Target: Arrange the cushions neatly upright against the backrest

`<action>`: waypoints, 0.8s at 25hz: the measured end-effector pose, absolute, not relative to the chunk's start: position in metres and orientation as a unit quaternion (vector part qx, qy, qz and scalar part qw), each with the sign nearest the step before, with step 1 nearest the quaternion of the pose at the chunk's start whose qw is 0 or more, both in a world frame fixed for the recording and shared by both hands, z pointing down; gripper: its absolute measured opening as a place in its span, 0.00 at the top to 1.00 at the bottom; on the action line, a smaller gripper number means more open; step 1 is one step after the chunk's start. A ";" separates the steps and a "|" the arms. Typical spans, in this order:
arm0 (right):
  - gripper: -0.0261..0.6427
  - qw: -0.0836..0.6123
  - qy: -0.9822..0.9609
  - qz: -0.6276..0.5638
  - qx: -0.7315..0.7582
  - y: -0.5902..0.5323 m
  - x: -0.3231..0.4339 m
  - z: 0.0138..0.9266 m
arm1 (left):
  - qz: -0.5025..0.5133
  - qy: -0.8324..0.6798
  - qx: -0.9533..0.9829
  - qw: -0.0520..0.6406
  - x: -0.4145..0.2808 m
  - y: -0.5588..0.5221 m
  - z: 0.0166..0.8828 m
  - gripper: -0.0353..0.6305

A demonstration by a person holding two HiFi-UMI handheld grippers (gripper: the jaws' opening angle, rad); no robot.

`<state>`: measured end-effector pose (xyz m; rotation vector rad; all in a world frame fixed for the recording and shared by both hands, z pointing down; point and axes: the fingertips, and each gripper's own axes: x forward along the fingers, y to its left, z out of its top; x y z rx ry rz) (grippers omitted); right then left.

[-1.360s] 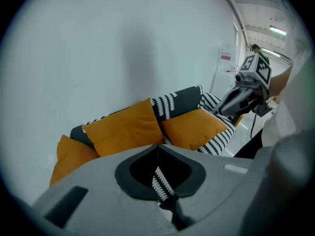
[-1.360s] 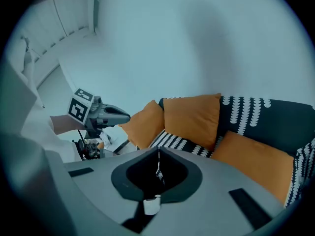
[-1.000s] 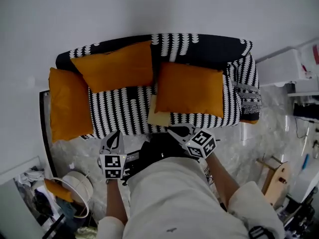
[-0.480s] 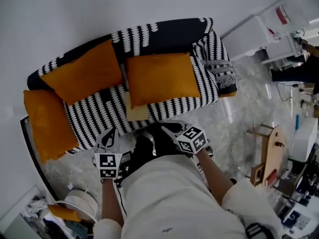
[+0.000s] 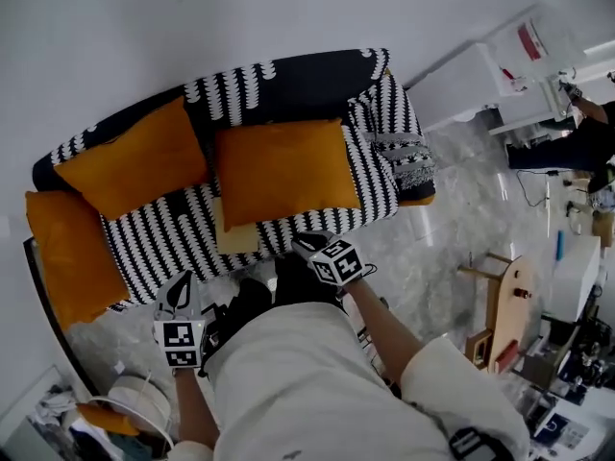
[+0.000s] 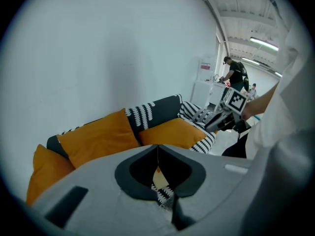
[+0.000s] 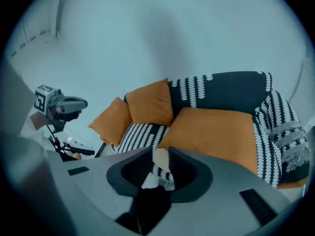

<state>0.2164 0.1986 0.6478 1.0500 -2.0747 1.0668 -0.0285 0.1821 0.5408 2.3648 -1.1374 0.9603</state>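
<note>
Right gripper (image 5: 303, 245) lowered toward orange cushion (image 5: 283, 171) just ahead; jaws opening, empty.

Matt orange cloth cushions (image 5: 283, 173) — striped cloth sofa (image 5: 154, 243), glossy floor (image 5: 452, 219).

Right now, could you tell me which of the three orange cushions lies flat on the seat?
The right-hand cushion, resting on a pale yellow cushion; the middle cushion and the left cushion both stand propped up.

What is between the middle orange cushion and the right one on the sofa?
Just bare striped sofa cover between the middle cushion and the right cushion; the head view shows it.
</note>
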 end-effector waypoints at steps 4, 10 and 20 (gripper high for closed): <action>0.69 0.356 -0.783 0.359 0.363 0.176 0.244 0.680 | 0.323 -0.438 0.813 0.207 -0.005 0.168 0.535 0.93; 0.69 0.479 -0.782 0.254 0.307 0.132 0.283 0.745 | 0.323 -0.473 0.782 0.246 0.037 0.147 0.538 0.93; 0.63 0.619 -0.777 0.052 0.101 0.125 0.289 0.854 | 0.338 -0.515 0.724 0.309 0.076 0.139 0.559 0.93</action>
